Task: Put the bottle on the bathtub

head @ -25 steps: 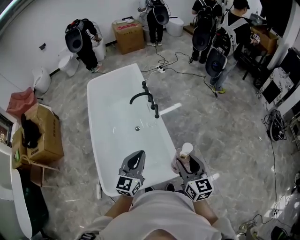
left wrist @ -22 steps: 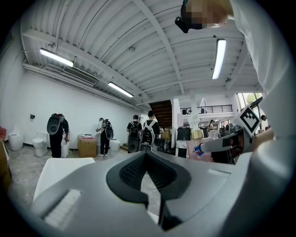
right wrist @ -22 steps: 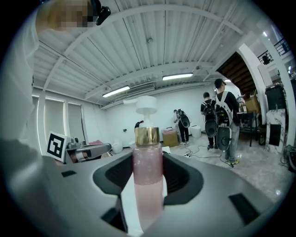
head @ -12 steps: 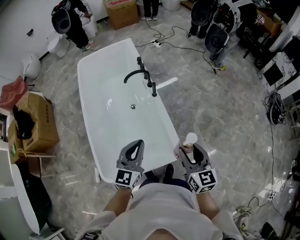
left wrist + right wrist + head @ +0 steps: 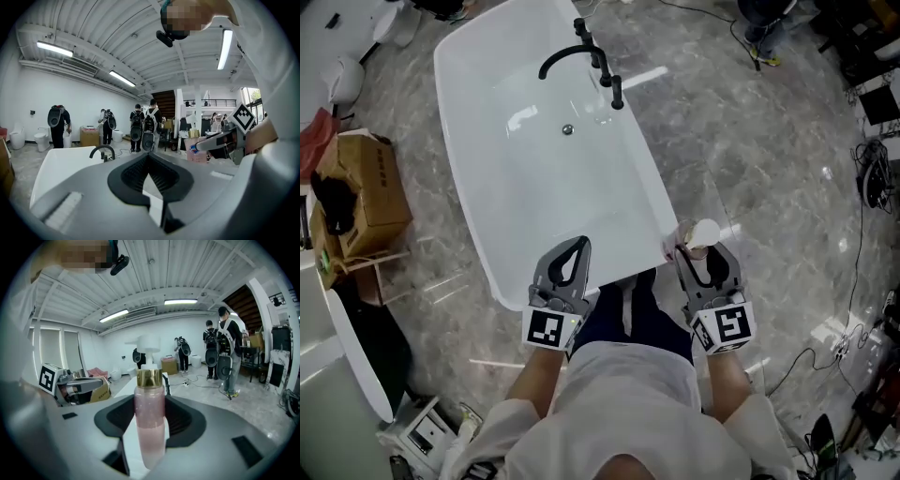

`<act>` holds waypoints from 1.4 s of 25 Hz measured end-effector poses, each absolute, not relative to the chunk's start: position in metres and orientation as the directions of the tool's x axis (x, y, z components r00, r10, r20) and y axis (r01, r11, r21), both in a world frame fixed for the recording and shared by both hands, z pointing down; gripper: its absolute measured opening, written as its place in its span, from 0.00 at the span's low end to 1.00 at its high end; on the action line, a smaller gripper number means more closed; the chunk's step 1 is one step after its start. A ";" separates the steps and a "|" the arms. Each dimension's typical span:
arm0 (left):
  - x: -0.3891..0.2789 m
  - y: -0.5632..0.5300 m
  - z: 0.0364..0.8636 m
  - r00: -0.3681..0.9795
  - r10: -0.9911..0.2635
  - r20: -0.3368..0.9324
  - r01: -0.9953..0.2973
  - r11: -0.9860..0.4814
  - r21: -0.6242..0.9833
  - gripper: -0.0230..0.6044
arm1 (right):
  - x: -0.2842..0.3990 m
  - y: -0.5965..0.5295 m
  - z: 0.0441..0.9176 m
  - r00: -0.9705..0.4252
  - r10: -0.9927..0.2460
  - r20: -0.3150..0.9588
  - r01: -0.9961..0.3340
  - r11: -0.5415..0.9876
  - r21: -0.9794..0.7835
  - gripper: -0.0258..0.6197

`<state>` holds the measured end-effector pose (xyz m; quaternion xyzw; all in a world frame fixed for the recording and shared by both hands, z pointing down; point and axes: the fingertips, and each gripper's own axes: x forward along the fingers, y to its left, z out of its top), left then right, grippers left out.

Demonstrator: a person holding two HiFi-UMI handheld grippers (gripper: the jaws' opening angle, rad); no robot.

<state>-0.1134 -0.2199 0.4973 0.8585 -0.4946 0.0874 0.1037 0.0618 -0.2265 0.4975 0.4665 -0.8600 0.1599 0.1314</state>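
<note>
The bottle (image 5: 150, 423) is clear with pink liquid, a gold collar and a white pump cap (image 5: 705, 231). It stands upright between the fingers of my right gripper (image 5: 705, 255), which is shut on it. In the head view this gripper hangs just right of the near right corner of the white bathtub (image 5: 652, 178). My left gripper (image 5: 578, 246) is over the tub's near end. Its fingertips meet and nothing is between them. In the left gripper view, the left gripper (image 5: 149, 161) looks along the tub (image 5: 56, 164).
A black faucet (image 5: 581, 52) stands on the tub's far right rim. Cardboard boxes (image 5: 361, 192) sit on the floor to the left. Cables (image 5: 872, 178) lie on the marble floor at the right. Several people (image 5: 140, 126) with gear stand far across the room.
Both grippers have sunk toward the tub's near end, the right one still carrying the bottle. The head view has tipped downward, so the people at the far end have left it.
</note>
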 end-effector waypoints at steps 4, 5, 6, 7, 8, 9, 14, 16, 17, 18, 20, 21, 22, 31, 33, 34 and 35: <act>-0.118 -0.222 0.535 0.500 -0.817 0.286 -0.864 -0.494 0.100 0.05 | 0.061 -0.238 0.543 -0.508 -0.761 0.403 -0.858 0.488 -0.161 0.36; -0.119 -0.221 0.546 0.501 -0.810 0.303 -0.863 -0.493 0.109 0.05 | 0.061 -0.240 0.556 -0.503 -0.760 0.412 -0.861 0.481 -0.165 0.36; -0.118 -0.221 0.556 0.503 -0.806 0.311 -0.862 -0.495 0.110 0.05 | 0.062 -0.242 0.569 -0.499 -0.758 0.420 -0.863 0.476 -0.167 0.36; -0.117 -0.222 0.566 0.505 -0.806 0.309 -0.861 -0.499 0.104 0.05 | 0.064 -0.245 0.582 -0.496 -0.756 0.428 -0.865 0.472 -0.169 0.36; -0.115 -0.222 0.576 0.507 -0.806 0.305 -0.859 -0.502 0.100 0.05 | 0.067 -0.246 0.595 -0.491 -0.754 0.436 -0.868 0.468 -0.169 0.36; -0.112 -0.221 0.587 0.509 -0.802 0.313 -0.858 -0.504 0.104 0.05 | 0.070 -0.247 0.608 -0.485 -0.752 0.446 -0.871 0.462 -0.168 0.36; -0.098 -0.215 0.643 0.525 -0.756 0.391 -0.848 -0.505 0.162 0.05 | 0.090 -0.251 0.671 -0.439 -0.753 0.491 -0.896 0.409 -0.173 0.36; -0.096 -0.216 0.660 0.527 -0.751 0.397 -0.847 -0.502 0.174 0.05 | 0.094 -0.256 0.692 -0.427 -0.748 0.508 -0.900 0.404 -0.162 0.36; -0.095 -0.216 0.667 0.527 -0.749 0.401 -0.847 -0.499 0.180 0.05 | 0.096 -0.257 0.702 -0.421 -0.745 0.517 -0.902 0.402 -0.156 0.36; -0.094 -0.215 0.675 0.526 -0.747 0.406 -0.848 -0.496 0.186 0.05 | 0.099 -0.257 0.711 -0.415 -0.743 0.525 -0.905 0.397 -0.153 0.36; -0.095 -0.214 0.686 0.521 -0.750 0.406 -0.851 -0.489 0.190 0.05 | 0.103 -0.257 0.726 -0.403 -0.741 0.537 -0.910 0.385 -0.151 0.36; -0.096 -0.215 0.691 0.519 -0.756 0.400 -0.853 -0.488 0.185 0.05 | 0.105 -0.258 0.732 -0.400 -0.738 0.543 -0.911 0.383 -0.151 0.36; -0.096 -0.216 0.697 0.517 -0.759 0.396 -0.854 -0.487 0.181 0.05 | 0.107 -0.260 0.737 -0.399 -0.735 0.548 -0.912 0.383 -0.150 0.36; -0.084 -0.217 0.739 0.530 -0.712 0.460 -0.846 -0.484 0.225 0.05 | 0.115 -0.268 0.759 -0.385 -0.751 0.536 -0.911 0.401 -0.092 0.36; -0.083 -0.216 0.741 0.534 -0.705 0.468 -0.843 -0.485 0.231 0.05 | 0.112 -0.262 0.759 -0.386 -0.751 0.535 -0.906 0.418 -0.066 0.35; -0.083 -0.215 0.741 0.536 -0.703 0.468 -0.842 -0.486 0.234 0.05 | 0.111 -0.257 0.759 -0.383 -0.751 0.538 -0.905 0.423 -0.053 0.36; -0.082 -0.213 0.741 0.538 -0.701 0.468 -0.841 -0.487 0.236 0.05 | 0.110 -0.252 0.759 -0.376 -0.751 0.542 -0.905 0.423 -0.042 0.36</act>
